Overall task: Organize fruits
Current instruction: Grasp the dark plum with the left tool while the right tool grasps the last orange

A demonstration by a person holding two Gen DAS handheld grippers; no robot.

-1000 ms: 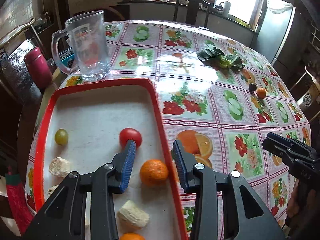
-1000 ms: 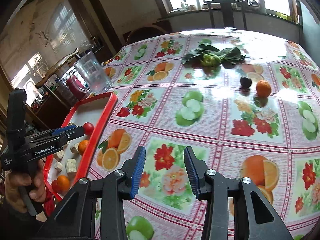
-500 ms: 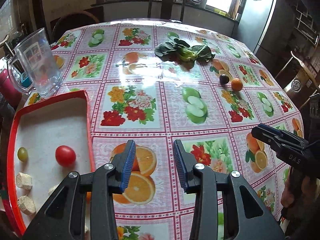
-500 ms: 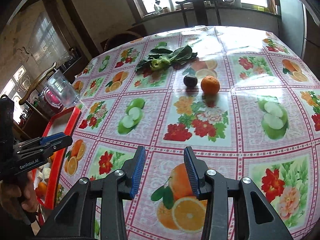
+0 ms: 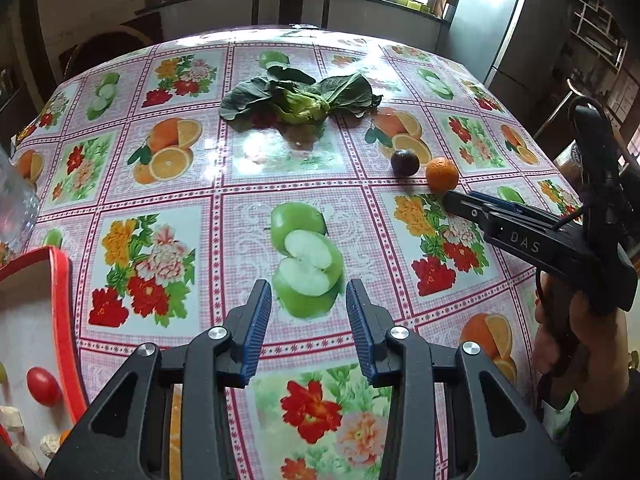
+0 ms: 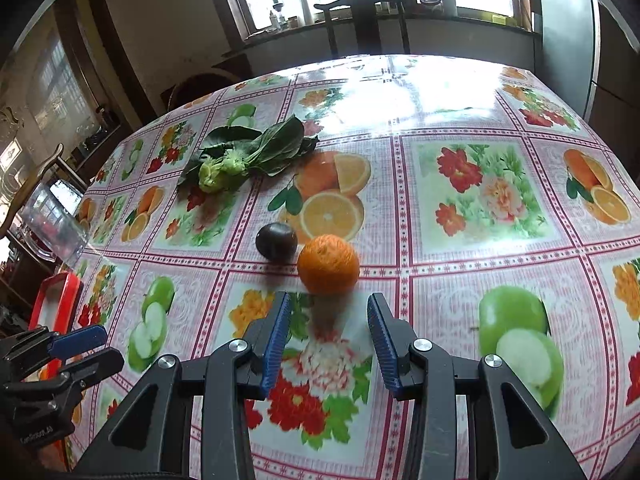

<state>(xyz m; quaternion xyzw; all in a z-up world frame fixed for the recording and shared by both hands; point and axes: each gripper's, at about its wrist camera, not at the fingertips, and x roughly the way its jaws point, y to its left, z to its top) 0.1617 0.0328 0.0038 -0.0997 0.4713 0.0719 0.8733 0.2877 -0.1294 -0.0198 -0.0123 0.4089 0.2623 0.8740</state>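
An orange tangerine (image 6: 328,264) and a dark plum (image 6: 276,241) lie side by side on the flowered tablecloth. My right gripper (image 6: 326,330) is open and empty, its tips just short of the tangerine; the left wrist view shows it (image 5: 460,204) beside the tangerine (image 5: 441,175) and plum (image 5: 405,163). My left gripper (image 5: 308,316) is open and empty over the cloth, right of the red tray (image 5: 66,312). The tray holds a red tomato (image 5: 43,386) and pale chunks (image 5: 12,418).
A leafy green vegetable (image 5: 298,100) lies toward the far side of the table, also in the right wrist view (image 6: 244,154). A clear glass mug (image 6: 52,228) stands at the left by the tray. A dark chair (image 6: 362,20) stands behind the table.
My left gripper moved right, off the tray and out over the cloth. My right gripper moved forward across the table up to the tangerine. Both stayed open.
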